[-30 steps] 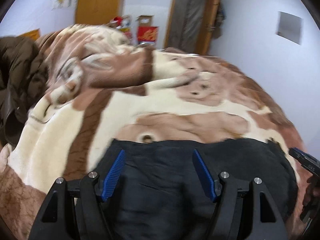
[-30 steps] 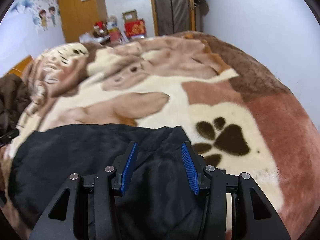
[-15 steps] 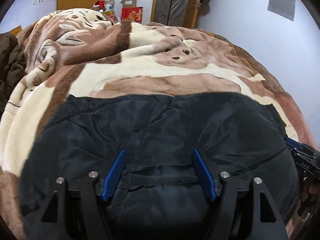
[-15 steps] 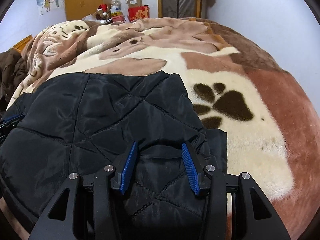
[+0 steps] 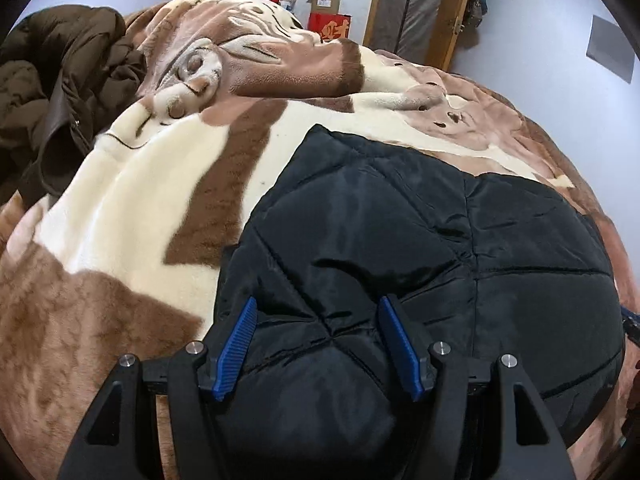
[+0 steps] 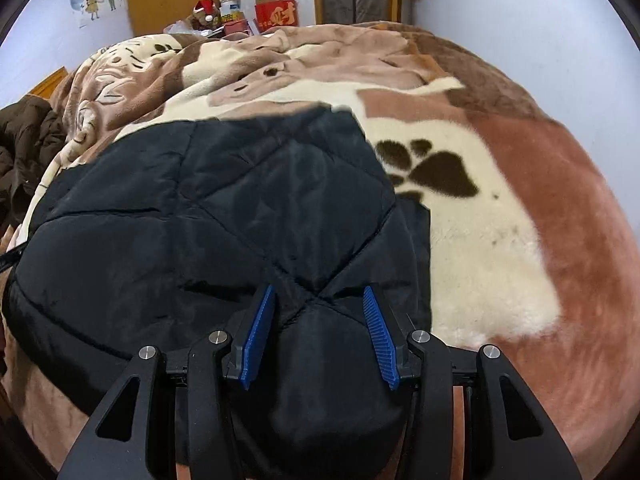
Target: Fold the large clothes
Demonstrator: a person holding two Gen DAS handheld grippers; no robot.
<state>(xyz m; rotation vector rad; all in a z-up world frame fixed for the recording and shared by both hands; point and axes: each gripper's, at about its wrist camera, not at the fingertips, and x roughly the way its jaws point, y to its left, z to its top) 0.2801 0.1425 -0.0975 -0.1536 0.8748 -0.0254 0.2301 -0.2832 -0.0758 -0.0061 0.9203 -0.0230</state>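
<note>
A black quilted jacket (image 5: pixel 400 220) lies folded on a brown and cream plush blanket (image 5: pixel 132 200) that covers the bed. My left gripper (image 5: pixel 317 302) is shut on a thick padded fold at the jacket's near left edge, and the fabric bulges between the blue pads (image 5: pixel 240 340). In the right wrist view the same jacket (image 6: pixel 200 220) spreads to the left. My right gripper (image 6: pixel 318 289) is shut on the padded fold at its near right corner. Both grippers point down at the bed.
A dark brown coat (image 5: pixel 52 80) is heaped at the bed's left side, also visible as a brown coat (image 6: pixel 24 140) in the right view. Red boxes (image 6: pixel 276 14) and clutter stand beyond the bed's far end. A paw print (image 6: pixel 440 176) marks bare blanket right of the jacket.
Both grippers came down toward the bed with the jacket in them. The jacket, first a dark strip at the bottom, now lies spread over the blanket. The left view swung left, showing the brown coat.
</note>
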